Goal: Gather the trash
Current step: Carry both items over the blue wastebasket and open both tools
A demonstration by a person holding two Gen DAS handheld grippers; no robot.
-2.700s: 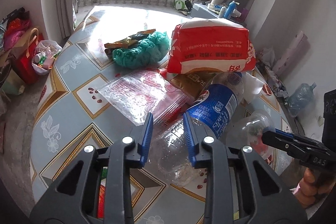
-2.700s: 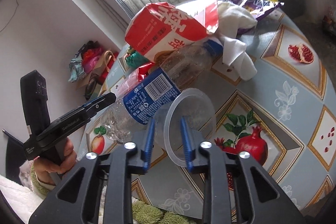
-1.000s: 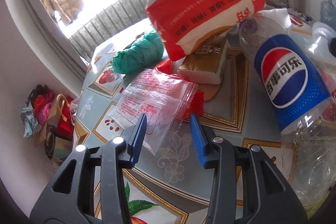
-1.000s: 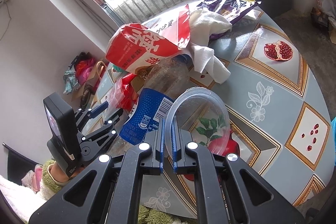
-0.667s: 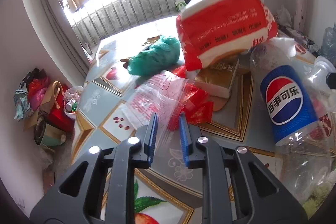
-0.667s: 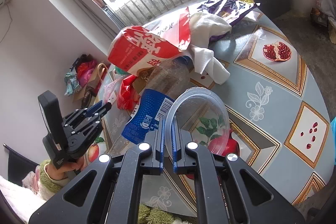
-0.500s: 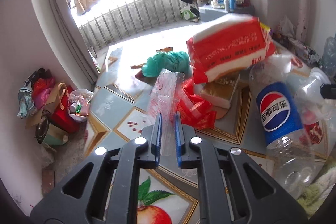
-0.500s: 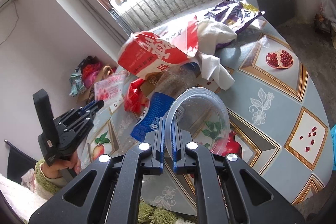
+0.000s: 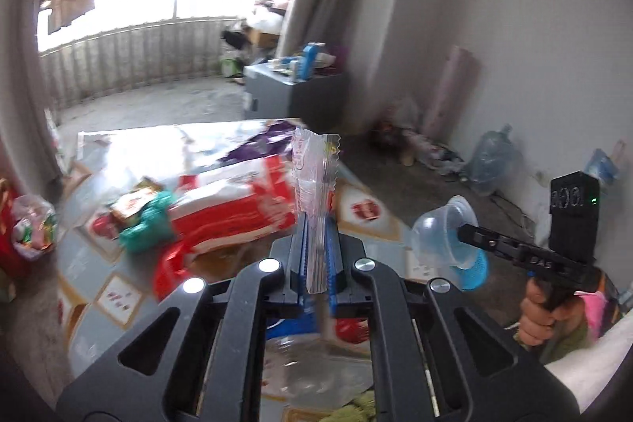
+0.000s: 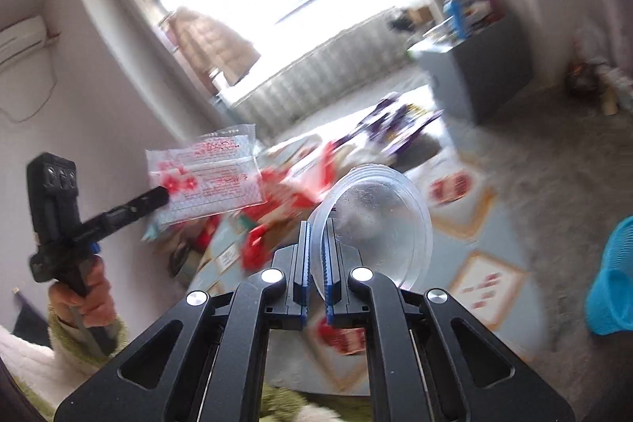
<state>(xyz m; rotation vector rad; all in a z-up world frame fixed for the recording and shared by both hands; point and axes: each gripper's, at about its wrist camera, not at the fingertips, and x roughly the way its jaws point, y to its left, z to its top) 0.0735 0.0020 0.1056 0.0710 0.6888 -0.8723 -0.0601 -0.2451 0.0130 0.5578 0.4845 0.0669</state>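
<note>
The left gripper (image 9: 316, 260) is clamped on a clear plastic bag (image 9: 315, 184) with red print, which stands up edge-on between its blue pads above the table (image 9: 85, 287). Below lie a red and white package (image 9: 233, 204) and a green bag (image 9: 148, 224). At right, a hand (image 9: 542, 315) holds the right gripper (image 9: 465, 232), which pinches the rim of a clear plastic cup (image 9: 443, 236) over a blue basket (image 9: 476, 269).
</note>
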